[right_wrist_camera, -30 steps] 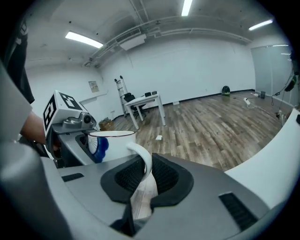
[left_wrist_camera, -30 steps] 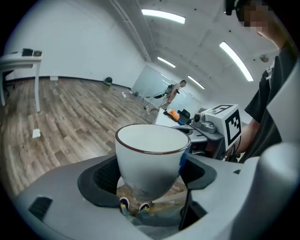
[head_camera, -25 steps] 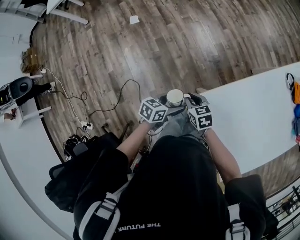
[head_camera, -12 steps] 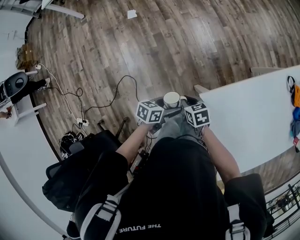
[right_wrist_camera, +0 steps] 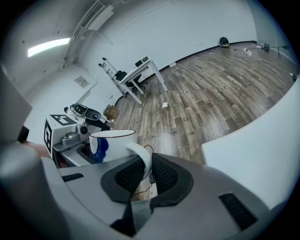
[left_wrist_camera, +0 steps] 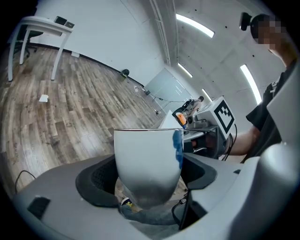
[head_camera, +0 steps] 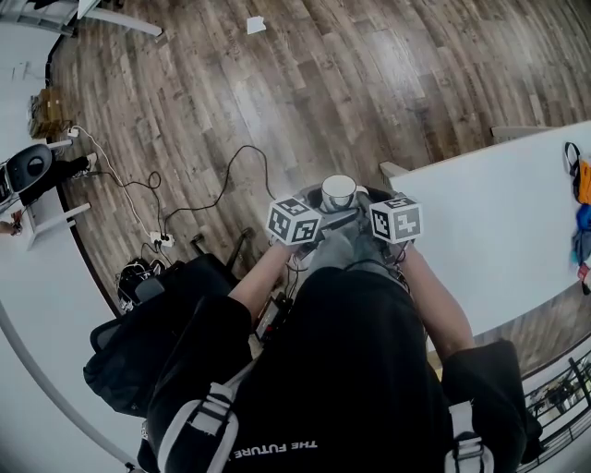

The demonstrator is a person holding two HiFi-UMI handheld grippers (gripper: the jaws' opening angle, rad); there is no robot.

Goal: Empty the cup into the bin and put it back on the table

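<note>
Nearest the person, the right gripper has its jaws pinched tight on the handle. The left gripper clamps the cup by its body from seven o'clock. This looks like a two-sided hold to carry it upright without spilling. The table lies at three o'clock and the floor at twelve. I cannot make out the bin.

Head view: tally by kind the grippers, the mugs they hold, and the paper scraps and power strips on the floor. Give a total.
Grippers: 2, the left gripper and the right gripper
White mug: 1
Paper scrap on the floor: 1
Power strip on the floor: 1
Total: 5
</note>
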